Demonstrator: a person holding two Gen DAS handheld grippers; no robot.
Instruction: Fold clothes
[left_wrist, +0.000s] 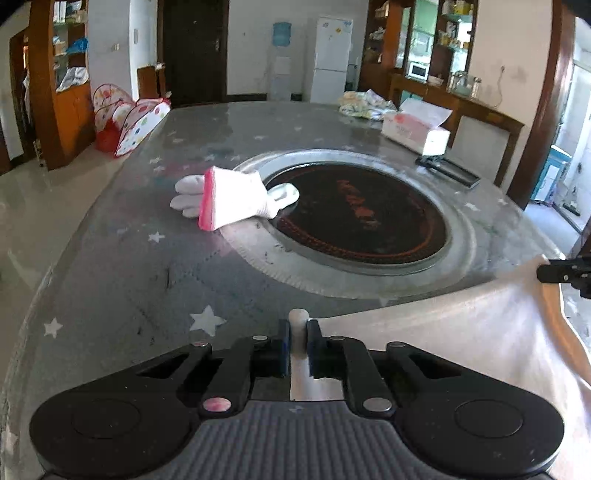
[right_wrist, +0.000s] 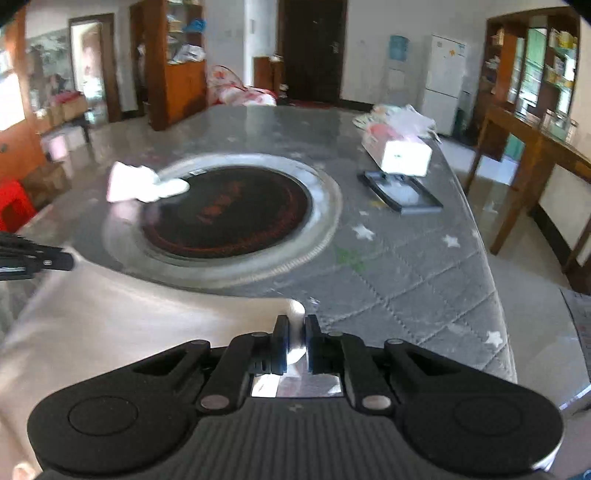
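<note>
L hand-held gripper (left_wrist: 298, 328) pinches cloth (left_wrist: 461, 339) | R hand-held gripper (right_wrist: 296, 330) same

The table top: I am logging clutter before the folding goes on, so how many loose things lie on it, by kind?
White garment, pinched at two corners by the left hand-held gripper and the right hand-held gripper: 1
White gloves with pink cuffs: 1 bundle
Tissue box: 1
Black flat frame: 1
Patterned cloth heap: 1
Total: 5

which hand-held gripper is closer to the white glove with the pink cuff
Left. The left hand-held gripper sits on the white glove's side of the table; the right hand-held gripper is further off toward the tissue box.
</note>
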